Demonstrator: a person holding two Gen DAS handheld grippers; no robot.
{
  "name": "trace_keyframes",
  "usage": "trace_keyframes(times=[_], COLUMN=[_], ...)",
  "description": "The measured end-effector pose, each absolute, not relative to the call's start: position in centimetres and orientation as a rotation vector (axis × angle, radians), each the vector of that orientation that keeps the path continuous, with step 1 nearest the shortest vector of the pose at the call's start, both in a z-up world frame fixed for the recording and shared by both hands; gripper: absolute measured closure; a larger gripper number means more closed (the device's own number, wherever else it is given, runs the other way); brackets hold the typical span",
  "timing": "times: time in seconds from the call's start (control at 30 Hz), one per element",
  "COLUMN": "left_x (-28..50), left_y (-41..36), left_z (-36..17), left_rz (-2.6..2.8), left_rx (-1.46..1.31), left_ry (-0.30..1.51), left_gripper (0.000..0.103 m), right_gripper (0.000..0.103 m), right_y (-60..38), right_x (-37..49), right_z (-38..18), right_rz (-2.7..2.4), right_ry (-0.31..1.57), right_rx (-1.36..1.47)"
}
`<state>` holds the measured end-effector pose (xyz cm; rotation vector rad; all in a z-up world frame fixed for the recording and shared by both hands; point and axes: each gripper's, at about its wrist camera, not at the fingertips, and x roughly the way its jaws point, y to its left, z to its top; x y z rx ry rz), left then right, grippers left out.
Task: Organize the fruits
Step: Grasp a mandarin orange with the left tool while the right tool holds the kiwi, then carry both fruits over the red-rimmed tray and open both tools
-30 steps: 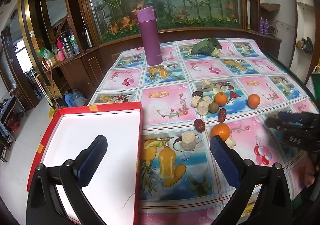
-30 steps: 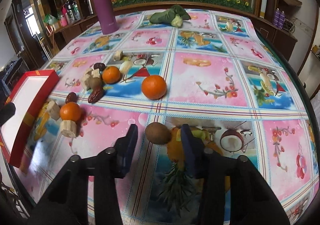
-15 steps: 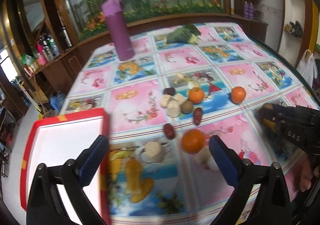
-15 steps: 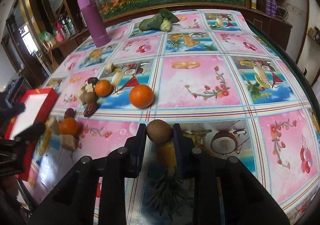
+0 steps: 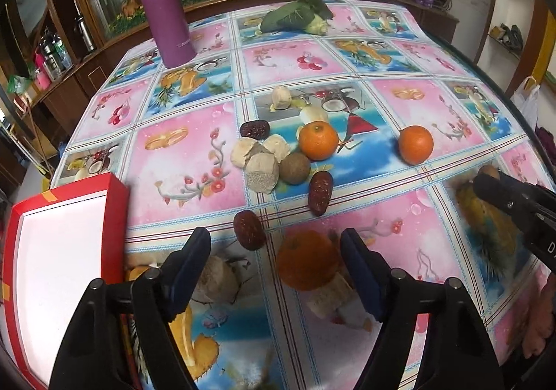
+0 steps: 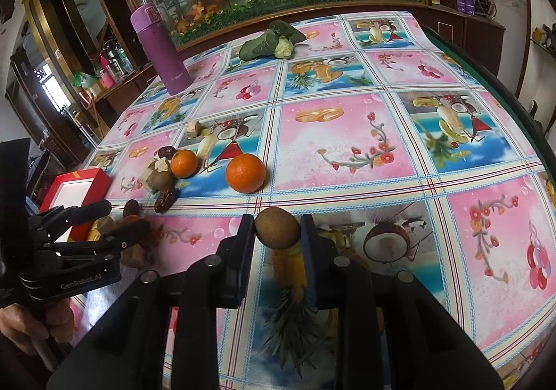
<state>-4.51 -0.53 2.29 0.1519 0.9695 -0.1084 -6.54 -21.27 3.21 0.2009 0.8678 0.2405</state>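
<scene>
Fingers of your right gripper (image 6: 277, 233) pinched a brown kiwi (image 6: 277, 227) just above the tablecloth (image 6: 347, 147). Your left gripper (image 5: 276, 251) hung low with jaws wide around an orange (image 5: 305, 265), the red box (image 5: 59, 251) beside it, open cloth rightward.

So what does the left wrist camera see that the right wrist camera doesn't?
Only the left view shows the left hand-held gripper open over an orange, with a banana piece beside it. Only the right view clearly shows the right hand-held gripper shut on a kiwi. Both show the red box, purple flask and leafy vegetable.
</scene>
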Motion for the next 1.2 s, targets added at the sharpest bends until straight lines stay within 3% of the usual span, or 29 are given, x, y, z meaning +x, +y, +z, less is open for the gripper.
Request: trace_keyframes(times=[0.17, 0.47, 0.93, 1.2], left_x=[-4.3, -4.9, -7.4, -12.1], left_y=[-0.8, -0.8, 1.6, 10.2], left_z=[1.6, 1.6, 5.3, 10.0], left_rz=[-0.187, -0.247, -0.246, -0.024], left_rx=[0.124, 0.095, 0.025, -0.017], left_ry=[1.009, 0.993, 0.858, 0.705], left_gripper=[0.057, 0.068, 0.069, 0.069], right_gripper=[0.074, 0.074, 0.075, 0.074], right_y=[-21.6, -21.7, -22.0, -19.2], right_x=[-6.5, -6.5, -6.8, -7.6], right_z=[3.2, 3.2, 3.8, 4.9], right_rz=[0.235, 0.222, 0.174, 0.241], right_ry=[0.869, 0.862, 0.776, 0.726], right_rx=[0.216, 0.218, 0.192, 0.184])
